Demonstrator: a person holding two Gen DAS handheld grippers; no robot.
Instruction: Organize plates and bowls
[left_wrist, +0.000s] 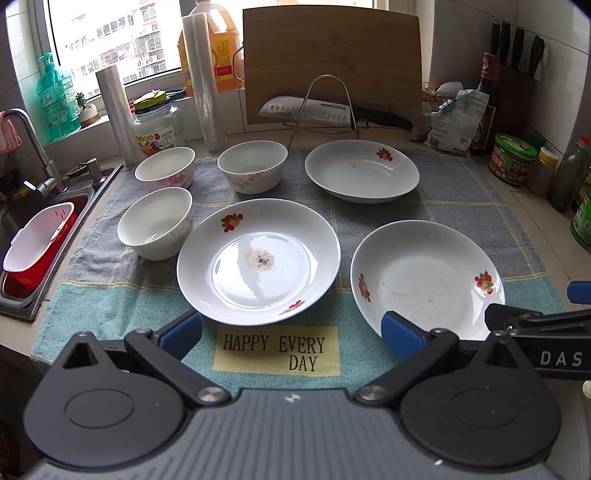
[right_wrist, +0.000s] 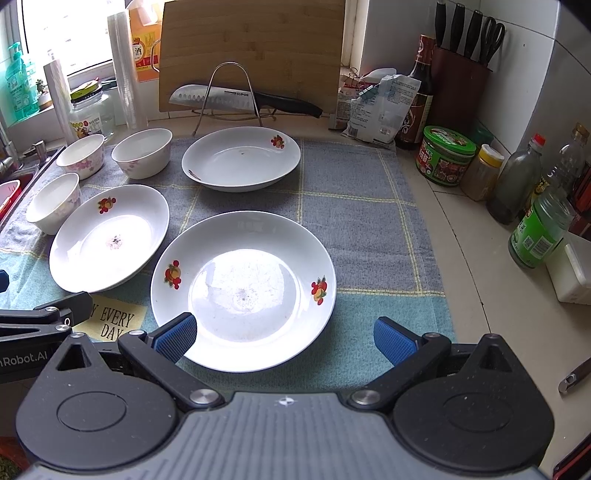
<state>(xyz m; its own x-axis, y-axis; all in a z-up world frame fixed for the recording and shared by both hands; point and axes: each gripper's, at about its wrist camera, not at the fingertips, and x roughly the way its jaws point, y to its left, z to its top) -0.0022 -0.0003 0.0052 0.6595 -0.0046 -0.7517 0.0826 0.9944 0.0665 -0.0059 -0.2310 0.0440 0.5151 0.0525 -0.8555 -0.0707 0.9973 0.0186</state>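
Note:
Three white plates with fruit prints lie on a checked towel (left_wrist: 461, 206): a middle plate (left_wrist: 258, 258), a right plate (left_wrist: 424, 280) and a far plate (left_wrist: 362, 175). Three white floral bowls stand at the left: near (left_wrist: 157, 221), far left (left_wrist: 165, 168), far middle (left_wrist: 253, 166). My left gripper (left_wrist: 291, 332) is open and empty, just before the middle plate. My right gripper (right_wrist: 284, 338) is open and empty, its fingers either side of the near rim of the right plate (right_wrist: 243, 288). The middle plate (right_wrist: 109, 236), far plate (right_wrist: 240, 157) and bowls (right_wrist: 142, 151) show there too.
A wire rack (left_wrist: 325, 107) with a knife (left_wrist: 332, 109) and a cutting board (left_wrist: 332, 62) stand behind the towel. A sink (left_wrist: 22, 236) with a red-and-white basket is at the left. Jars and bottles (right_wrist: 443, 155) line the right side. A knife block (right_wrist: 461, 74) stands at the back right.

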